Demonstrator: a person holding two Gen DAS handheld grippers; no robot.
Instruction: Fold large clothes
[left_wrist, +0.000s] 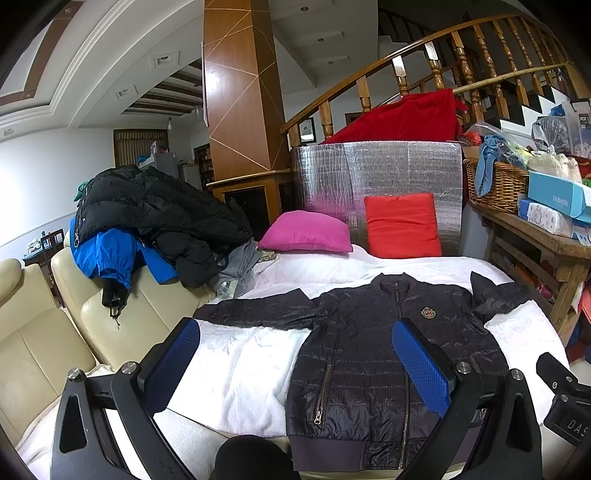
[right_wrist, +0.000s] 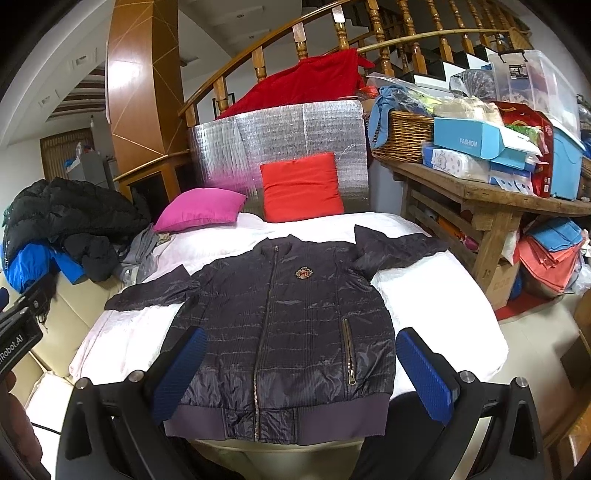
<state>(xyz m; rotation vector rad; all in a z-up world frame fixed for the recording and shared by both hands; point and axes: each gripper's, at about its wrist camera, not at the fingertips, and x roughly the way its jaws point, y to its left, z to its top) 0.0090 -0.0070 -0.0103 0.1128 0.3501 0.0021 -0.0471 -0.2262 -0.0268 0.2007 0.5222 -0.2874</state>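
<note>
A dark navy quilted jacket (left_wrist: 373, 350) lies flat and zipped on the white bed cover (left_wrist: 236, 362), front up, gold crest on the chest, both sleeves spread sideways. It also shows in the right wrist view (right_wrist: 280, 325). My left gripper (left_wrist: 295, 354) is open and empty, held above the jacket's lower left side near the hem. My right gripper (right_wrist: 301, 363) is open and empty, above the jacket's hem with the jacket body between its blue pads. The right gripper's body shows at the left view's lower right edge.
A pink cushion (left_wrist: 306, 232) and a red cushion (left_wrist: 402, 225) lean at the bed's far end against a silver foil panel. A pile of black and blue coats (left_wrist: 147, 218) sits on the cream sofa at left. A cluttered wooden table (right_wrist: 491, 192) stands at right.
</note>
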